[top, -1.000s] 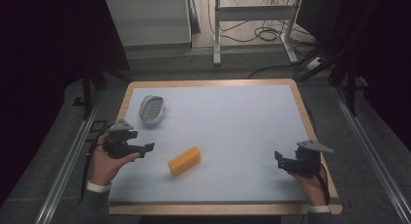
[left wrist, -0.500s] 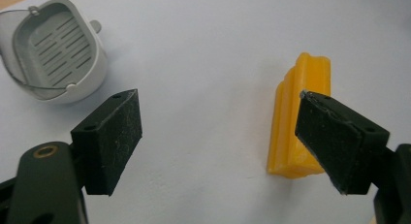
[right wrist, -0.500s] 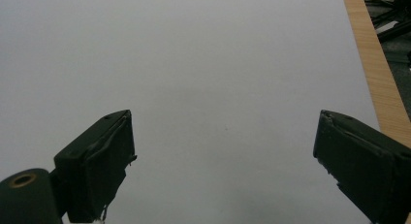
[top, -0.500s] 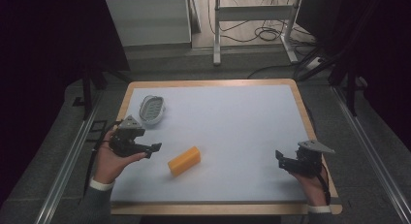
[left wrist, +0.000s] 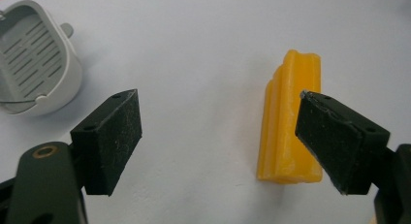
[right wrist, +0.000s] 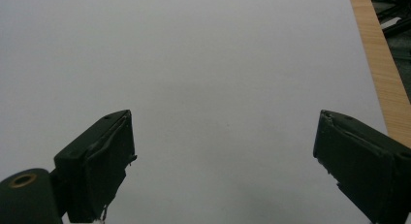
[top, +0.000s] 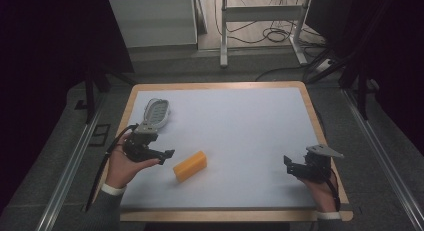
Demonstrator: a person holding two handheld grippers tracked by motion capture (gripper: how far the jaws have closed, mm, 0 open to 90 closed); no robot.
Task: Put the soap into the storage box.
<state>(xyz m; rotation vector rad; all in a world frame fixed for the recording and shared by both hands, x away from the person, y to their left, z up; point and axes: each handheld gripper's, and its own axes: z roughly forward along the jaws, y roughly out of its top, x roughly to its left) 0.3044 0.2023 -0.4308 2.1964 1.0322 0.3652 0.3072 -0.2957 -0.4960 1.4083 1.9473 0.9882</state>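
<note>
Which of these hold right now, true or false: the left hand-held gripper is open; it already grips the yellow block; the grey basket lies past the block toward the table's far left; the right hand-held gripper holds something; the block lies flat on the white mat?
1. The left hand-held gripper is open. True.
2. It already grips the yellow block. False: the jaws stand apart and the block lies beside one jaw, not between them.
3. The grey basket lies toward the far left of the table. True.
4. The right hand-held gripper holds something. False: its jaws are open over bare white mat.
5. The block lies flat on the mat. True.
</note>
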